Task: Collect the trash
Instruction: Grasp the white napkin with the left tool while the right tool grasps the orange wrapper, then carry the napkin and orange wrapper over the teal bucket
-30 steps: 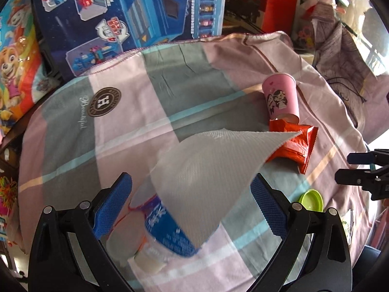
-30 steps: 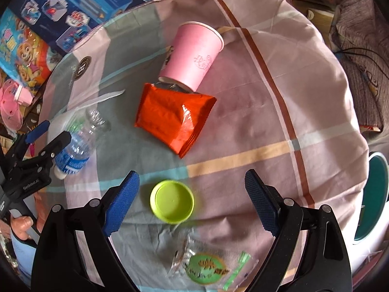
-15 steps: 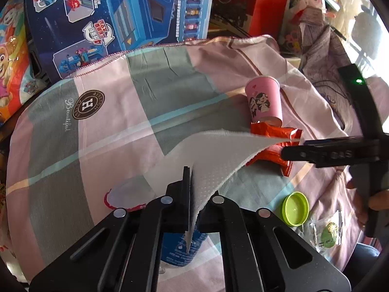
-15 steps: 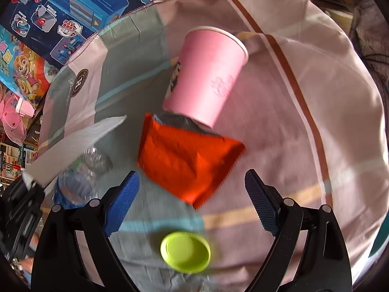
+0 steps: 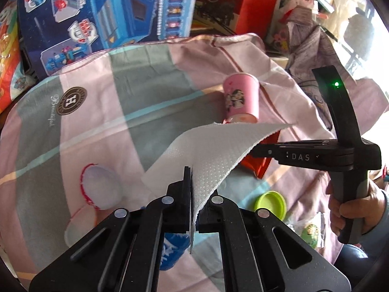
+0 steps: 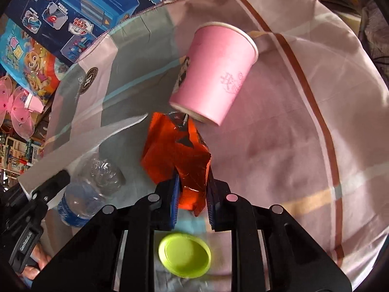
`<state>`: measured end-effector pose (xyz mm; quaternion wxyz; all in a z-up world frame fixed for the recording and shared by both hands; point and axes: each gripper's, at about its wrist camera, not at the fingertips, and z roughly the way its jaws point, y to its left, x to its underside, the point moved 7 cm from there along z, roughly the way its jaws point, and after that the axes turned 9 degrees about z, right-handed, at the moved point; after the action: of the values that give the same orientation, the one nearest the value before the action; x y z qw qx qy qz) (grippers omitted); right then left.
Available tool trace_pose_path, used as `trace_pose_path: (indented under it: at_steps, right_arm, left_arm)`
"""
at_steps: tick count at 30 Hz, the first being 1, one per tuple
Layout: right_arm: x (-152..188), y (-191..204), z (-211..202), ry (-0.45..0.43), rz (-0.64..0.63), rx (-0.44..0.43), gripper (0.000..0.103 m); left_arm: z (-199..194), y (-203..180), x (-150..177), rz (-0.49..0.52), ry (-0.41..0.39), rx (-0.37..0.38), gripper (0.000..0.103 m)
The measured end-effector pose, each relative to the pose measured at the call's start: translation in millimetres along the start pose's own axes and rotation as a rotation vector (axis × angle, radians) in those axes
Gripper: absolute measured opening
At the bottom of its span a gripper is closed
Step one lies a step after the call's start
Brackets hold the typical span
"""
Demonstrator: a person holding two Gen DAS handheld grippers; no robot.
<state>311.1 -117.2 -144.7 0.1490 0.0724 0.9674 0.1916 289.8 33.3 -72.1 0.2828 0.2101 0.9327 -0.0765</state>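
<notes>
- Trash is lying scattered over a striped cloth [image 6: 304, 121] spread across the surface, and we are working on it with both claws at once.
- We are holding the left gripper [image 5: 192, 177] closed on a white paper towel [image 5: 218, 150]; the sheet is running up between the pressed-together jaws and fanning out to the right, lifted off the cloth.
- We are squeezing the right gripper [image 6: 193, 185] on an orange snack wrapper [image 6: 175, 150], its near edge crumpling between the blue pads, the jaws narrowed onto the foil rather than fully meeting.
- A pink paper cup [image 6: 214, 77] is lying on its side just beyond the wrapper, its base touching the wrapper's far end and its mouth pointing away and to the right.
- A lime-green lid [image 6: 184, 255] is sitting flat on the cloth under the right claw, near us.
- A clear plastic bottle [image 6: 90, 192] with a blue label is lying to the left of the wrapper, below the raised towel.
- In the left wrist view a clear lid [image 5: 102, 187] with a red rim is resting on the cloth to the left of the towel.
- Blue toy boxes [image 5: 109, 12] are standing along the far edge of the cloth.
</notes>
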Motion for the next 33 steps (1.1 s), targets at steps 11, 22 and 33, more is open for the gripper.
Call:
trace_pose_path:
  at_steps: [11,22,33]
  right_arm:
    - [25.1,-19.0,-64.9,-0.083,-0.014,-0.05,0.018]
    - [40.8,-77.7,-120.8,-0.178,0.076,-0.055,0.018]
    - [48.0,-115.0,-155.5,-0.242,0.155,-0.106,0.018]
  left_arm:
    - [-29.3,-28.3,-8.6,-0.022,-0.058,-0.024,0.003]
    - [-40.2,-79.9,-14.8,0.006,-0.076,0.023,0.001]
    - [-54.2,-125.9,-28.0,0.053,-0.106,0.058,0.001]
